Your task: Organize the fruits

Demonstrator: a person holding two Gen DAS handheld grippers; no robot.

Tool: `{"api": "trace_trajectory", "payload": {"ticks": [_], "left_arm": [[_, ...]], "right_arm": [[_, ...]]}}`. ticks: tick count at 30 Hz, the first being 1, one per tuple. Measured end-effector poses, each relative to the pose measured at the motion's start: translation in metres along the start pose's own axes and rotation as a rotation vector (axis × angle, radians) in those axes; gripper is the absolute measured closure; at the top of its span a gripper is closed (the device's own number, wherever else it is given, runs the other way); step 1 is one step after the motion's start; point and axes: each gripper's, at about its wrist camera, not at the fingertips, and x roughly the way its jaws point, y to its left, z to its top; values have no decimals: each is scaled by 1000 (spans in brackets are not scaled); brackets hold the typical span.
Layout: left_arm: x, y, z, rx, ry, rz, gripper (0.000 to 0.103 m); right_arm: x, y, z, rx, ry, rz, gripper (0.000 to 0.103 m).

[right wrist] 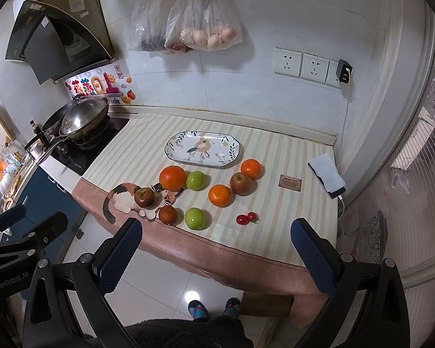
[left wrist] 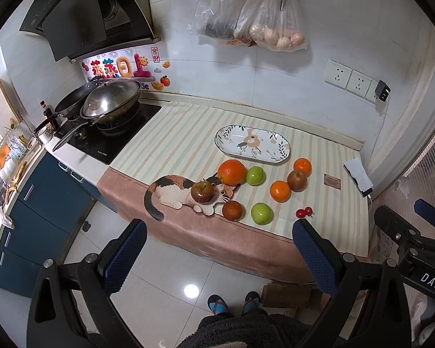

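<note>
Both tongs held back from the table's [right wrist: 246, 249] near edge, over the floor. Left tongs [left wrist: 219, 256] spread wide, nothing between the pads. Right tongs [right wrist: 216, 256] likewise wide, nothing held. Oval floral plate [right wrist: 202, 150] bare. All fruit on the striped cloth in front of the plate: large orange [right wrist: 172, 177] and green apple [right wrist: 195, 180] nearest it, two cherry tomatoes [right wrist: 246, 218] farthest, toward the near edge.

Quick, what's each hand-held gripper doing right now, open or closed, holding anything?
Left hand-held gripper: open, holding nothing.
Right hand-held gripper: open, holding nothing.
</note>
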Motion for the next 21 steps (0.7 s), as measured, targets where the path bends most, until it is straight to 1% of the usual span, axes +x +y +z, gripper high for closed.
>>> {"api": "trace_trajectory", "payload": {"ticks": [5,9,13,16,21], "left_arm": [[2,1,0,-6,-1,3,0],[17,8,11,-24,-9,37,0],[56,20,27,-13,12,101,0],[93,38,39,8,54,121,0],[150,44,53,66,114,145,0]], "right_arm": [[4,2,6,12,-3,-1,0],[22,0,12,54,15,14,0],[57,4,13,95,50,17,0],[88,6,13,125,90,26,0],[150,1,12,182,165,27,0]]}}
